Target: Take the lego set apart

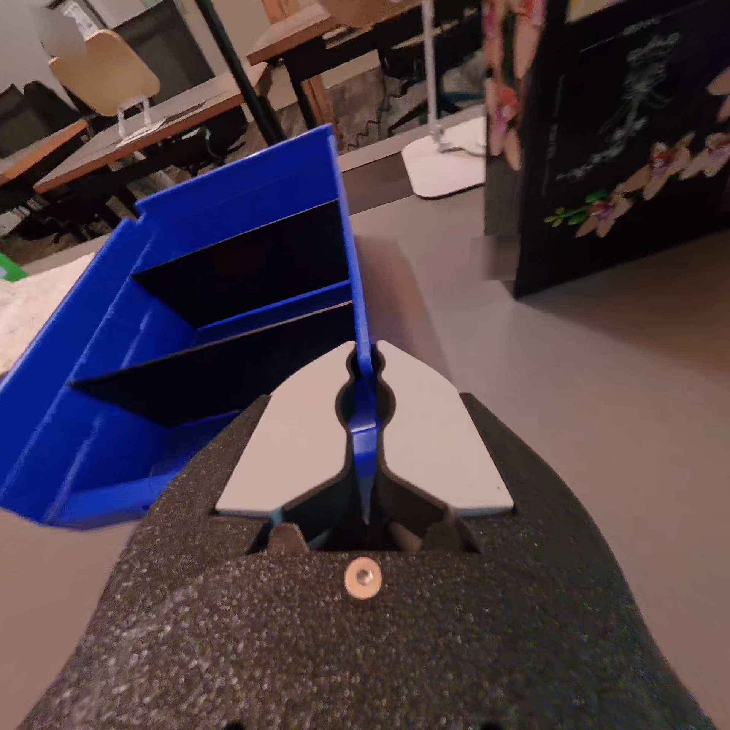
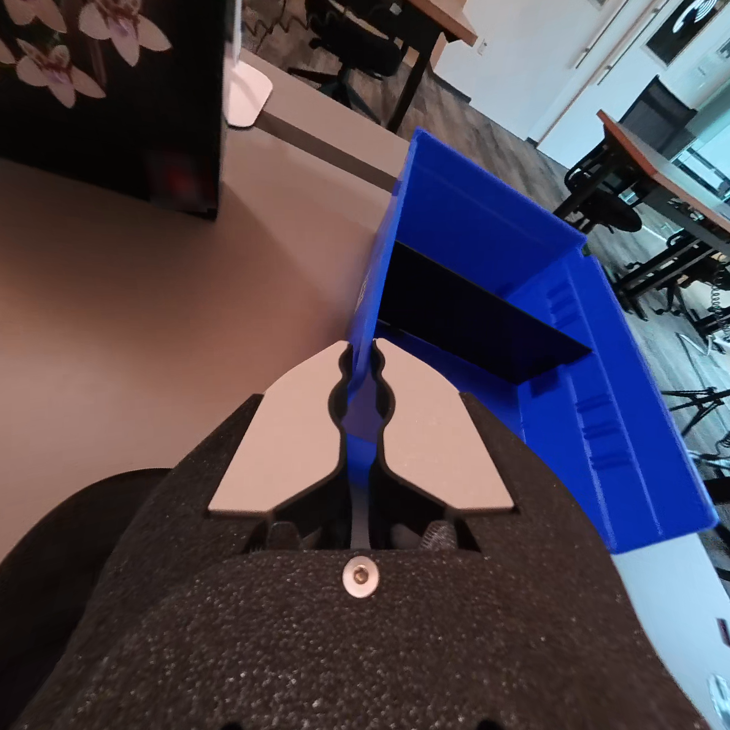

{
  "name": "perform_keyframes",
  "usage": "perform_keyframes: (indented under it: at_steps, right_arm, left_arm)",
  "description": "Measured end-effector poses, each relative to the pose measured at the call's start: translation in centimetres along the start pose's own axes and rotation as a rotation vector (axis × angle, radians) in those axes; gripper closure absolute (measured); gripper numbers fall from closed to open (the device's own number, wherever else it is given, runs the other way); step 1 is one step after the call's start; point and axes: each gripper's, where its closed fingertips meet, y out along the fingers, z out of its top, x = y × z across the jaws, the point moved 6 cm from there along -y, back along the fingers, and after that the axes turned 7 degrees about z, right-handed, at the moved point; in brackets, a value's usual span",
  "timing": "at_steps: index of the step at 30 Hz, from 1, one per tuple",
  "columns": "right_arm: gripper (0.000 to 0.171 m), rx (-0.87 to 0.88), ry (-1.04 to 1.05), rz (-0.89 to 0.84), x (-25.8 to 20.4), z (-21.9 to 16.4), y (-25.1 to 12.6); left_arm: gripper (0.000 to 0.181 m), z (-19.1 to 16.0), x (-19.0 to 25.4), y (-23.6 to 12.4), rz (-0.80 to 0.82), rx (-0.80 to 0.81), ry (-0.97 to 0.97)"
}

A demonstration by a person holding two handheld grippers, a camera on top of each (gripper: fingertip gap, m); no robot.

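No lego pieces show in either view. My left gripper (image 1: 365,347) is shut on the right side wall of a blue plastic bin (image 1: 237,205), which lies to its left on the grey table (image 1: 553,395). Two black dividers (image 1: 253,260) split this bin, and the compartments in view look empty. My right gripper (image 2: 363,347) is shut on the left side wall of a blue bin (image 2: 474,205) with one black divider (image 2: 474,308) showing. I cannot tell whether both views show the same bin.
A tall black box with flower prints (image 1: 616,138) stands at the back of the table, also in the right wrist view (image 2: 98,98). A white lamp base (image 1: 446,166) sits by the far edge. A white cloth (image 1: 23,308) lies at far left. A dark round object (image 2: 59,553) is at lower left.
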Motion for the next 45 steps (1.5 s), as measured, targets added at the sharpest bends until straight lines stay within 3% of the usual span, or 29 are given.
perform_keyframes:
  at_steps: [11,16,22,28,45]
  right_arm:
    - [0.166,0.04,0.081,0.047,2.1,-1.0,0.4]
    - [0.166,0.048,0.085,0.061,2.1,-1.1,0.3]
    - [0.167,0.058,0.13,0.068,2.2,-1.2,0.1]
    - [0.168,0.069,0.177,0.05,1.7,-1.4,-0.3]
    - [0.168,0.074,0.202,0.015,1.7,-1.4,-0.6]
  left_arm:
    - [0.176,-3.2,-3.8,-5.8,0.076,0.002,-0.119]
    - [0.174,-5.3,-6.7,-8.1,0.194,0.033,-0.192]
    - [0.178,-4.9,-7.7,-6.4,0.159,0.03,-0.136]
    - [0.179,-5.8,-9.7,-6.6,0.02,0.068,-0.153]
    - [0.179,-4.7,-8.4,-4.5,0.0,0.078,-0.175]
